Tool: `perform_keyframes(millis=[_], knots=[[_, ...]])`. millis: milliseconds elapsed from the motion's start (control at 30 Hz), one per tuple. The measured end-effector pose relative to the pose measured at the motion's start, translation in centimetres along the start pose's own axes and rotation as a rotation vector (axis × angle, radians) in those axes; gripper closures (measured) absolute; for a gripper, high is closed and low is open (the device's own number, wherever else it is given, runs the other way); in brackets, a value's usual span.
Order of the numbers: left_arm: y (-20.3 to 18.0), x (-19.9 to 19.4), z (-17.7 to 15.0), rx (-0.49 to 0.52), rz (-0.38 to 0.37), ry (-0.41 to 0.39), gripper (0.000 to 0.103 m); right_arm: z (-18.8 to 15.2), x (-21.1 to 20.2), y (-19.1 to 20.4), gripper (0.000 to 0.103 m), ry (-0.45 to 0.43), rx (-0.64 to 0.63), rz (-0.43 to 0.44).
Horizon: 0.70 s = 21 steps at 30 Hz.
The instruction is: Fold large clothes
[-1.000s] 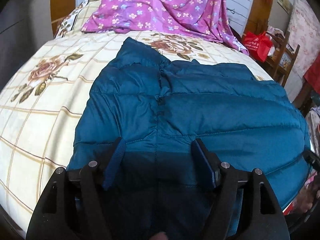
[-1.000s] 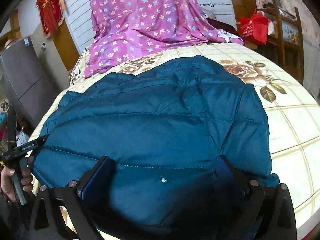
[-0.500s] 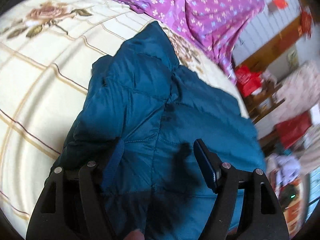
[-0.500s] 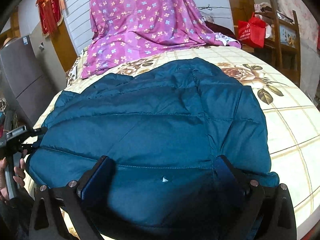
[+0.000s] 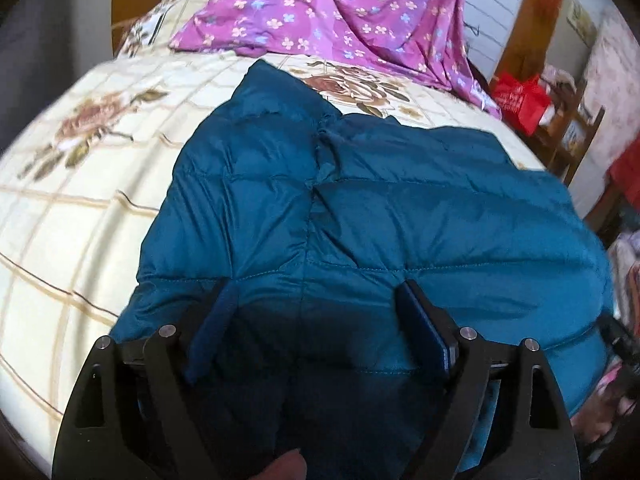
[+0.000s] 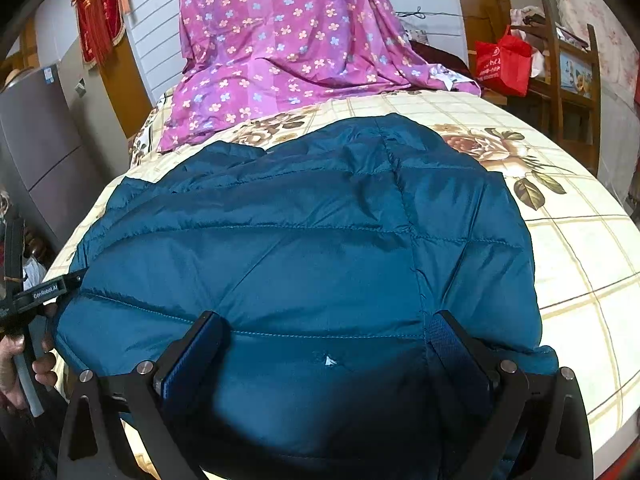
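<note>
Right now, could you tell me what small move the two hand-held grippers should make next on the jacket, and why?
Probably close both on the near hem: the left hand-held gripper and right hand-held gripper stand open over the teal puffer jacket, which lies flat on the floral bedsheet.

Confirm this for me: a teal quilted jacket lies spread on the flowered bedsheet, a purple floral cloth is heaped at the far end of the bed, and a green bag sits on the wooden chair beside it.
One detail is wrong: the bag is red, not green, as the right wrist view shows. The teal quilted jacket does lie on the flowered bedsheet, the purple floral cloth is at the far end, and the bag is by the wooden chair.
</note>
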State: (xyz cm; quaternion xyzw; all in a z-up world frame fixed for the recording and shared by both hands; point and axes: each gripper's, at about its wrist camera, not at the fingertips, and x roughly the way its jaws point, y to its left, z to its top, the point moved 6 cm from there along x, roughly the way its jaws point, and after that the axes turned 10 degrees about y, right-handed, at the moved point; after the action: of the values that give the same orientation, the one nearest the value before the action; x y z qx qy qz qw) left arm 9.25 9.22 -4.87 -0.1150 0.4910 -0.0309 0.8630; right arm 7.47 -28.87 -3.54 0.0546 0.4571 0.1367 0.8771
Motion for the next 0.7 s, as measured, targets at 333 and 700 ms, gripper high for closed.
perform_keyframes(millis=[333,700], knots=[[-0.6,0.1,0.7,0.004,-0.026,0.001,0.017,0.0,0.0,0.0,0.000,0.001,-0.003,-0.001],[-0.5,0.1,1.1,-0.027,-0.049,0.033,0.017,0.0,0.0,0.0,0.000,0.001,-0.003,-0.001]])
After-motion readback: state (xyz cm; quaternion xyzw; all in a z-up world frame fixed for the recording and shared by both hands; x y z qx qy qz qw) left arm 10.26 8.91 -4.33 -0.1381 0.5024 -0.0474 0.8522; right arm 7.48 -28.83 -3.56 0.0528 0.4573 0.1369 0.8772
